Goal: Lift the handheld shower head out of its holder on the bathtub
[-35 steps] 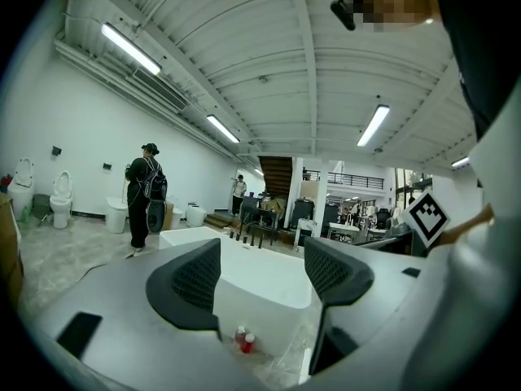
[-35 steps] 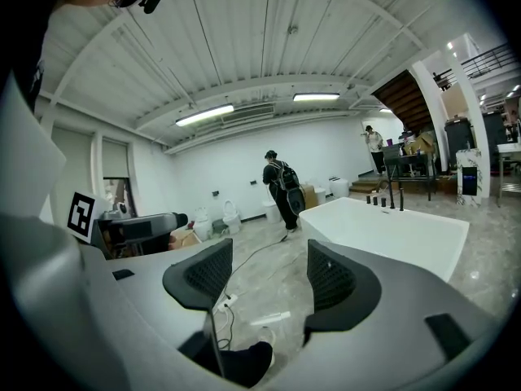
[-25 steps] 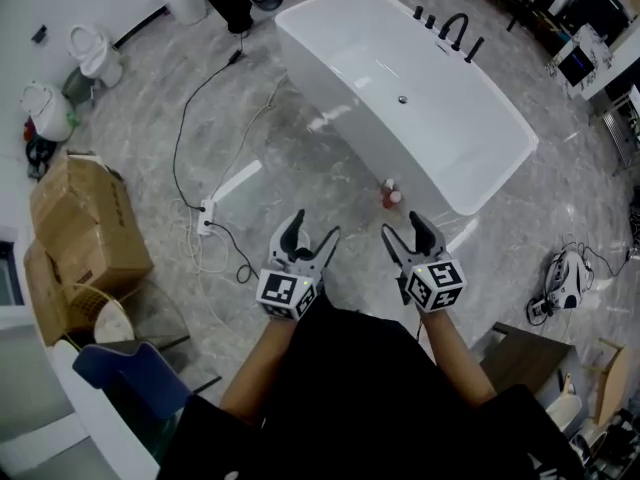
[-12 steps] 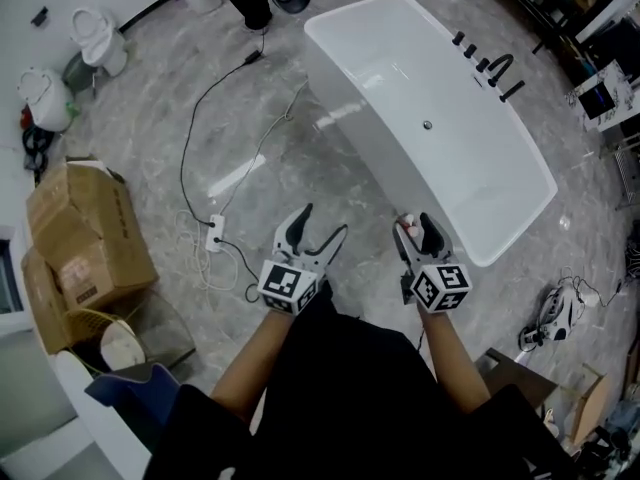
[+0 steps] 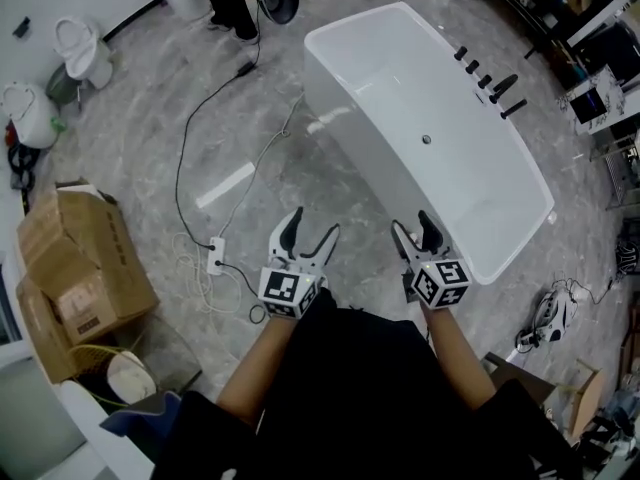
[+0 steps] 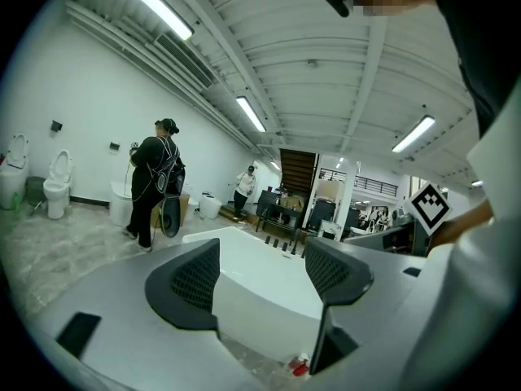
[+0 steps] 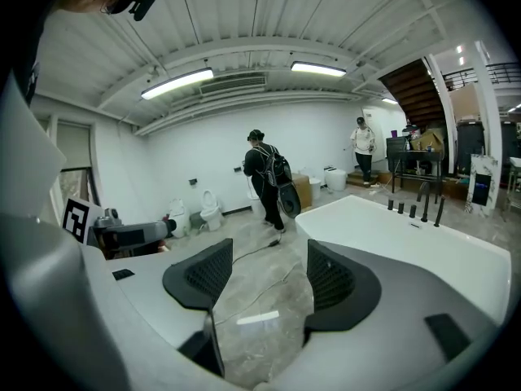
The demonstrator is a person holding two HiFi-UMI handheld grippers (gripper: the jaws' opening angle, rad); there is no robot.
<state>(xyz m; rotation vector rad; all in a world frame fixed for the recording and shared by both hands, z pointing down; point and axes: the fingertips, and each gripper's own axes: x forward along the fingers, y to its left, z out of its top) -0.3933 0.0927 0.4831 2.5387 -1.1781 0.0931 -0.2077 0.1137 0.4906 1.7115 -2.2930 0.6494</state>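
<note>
White bathtub (image 5: 400, 78) lies ahead of me on the grey marbled floor, and both my grippers hang short of its near end, touching nothing. My left gripper (image 5: 312, 225) has its jaws spread wide with only air between them. Through that gap its own view shows the tub's near wall and a small red-capped bottle (image 6: 299, 367) on the floor at the tub's foot. My right gripper (image 5: 412, 223) is spread and empty too, just off the tub's near corner.

A row of black fittings (image 5: 487, 76) stands along the tub's far long rim, well apart from both grippers. The handheld shower head sits somewhere in that row, though I cannot tell which piece it is.

Out from the tub's left side, a power strip (image 5: 215, 256) lies on the floor, with cardboard boxes (image 5: 75, 258) farther off. A person in black (image 7: 264, 182) stands beyond the tub's far end.
</note>
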